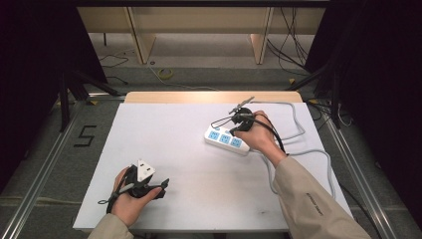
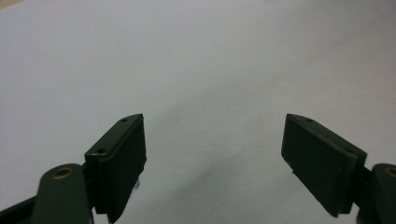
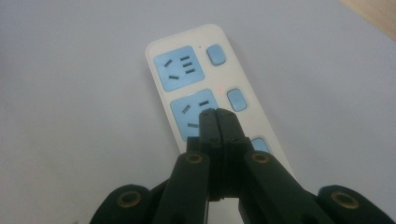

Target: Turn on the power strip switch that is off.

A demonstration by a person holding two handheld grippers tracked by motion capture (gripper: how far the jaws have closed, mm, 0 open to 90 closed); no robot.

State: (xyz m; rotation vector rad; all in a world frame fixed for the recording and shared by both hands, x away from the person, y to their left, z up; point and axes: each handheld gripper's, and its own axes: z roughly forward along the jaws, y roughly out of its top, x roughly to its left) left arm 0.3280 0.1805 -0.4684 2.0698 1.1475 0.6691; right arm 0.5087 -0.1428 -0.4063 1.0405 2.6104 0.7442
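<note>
The fingers of the right gripper [image 3: 218, 114] are pressed together, empty, over the middle socket of the power strip [image 3: 196, 74], which lies right of centre on the surface [image 1: 179, 149]. A switch [image 3: 236, 99] seems targeted next; a slight sideways shift is needed. The left gripper [image 2: 212, 154] is held open, idle.

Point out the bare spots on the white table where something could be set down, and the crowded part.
Free: the table from its left edge across to the power strip, and the near middle between the left gripper and the sleeve. Crowded: the far right, with the right gripper and grey cable.
</note>
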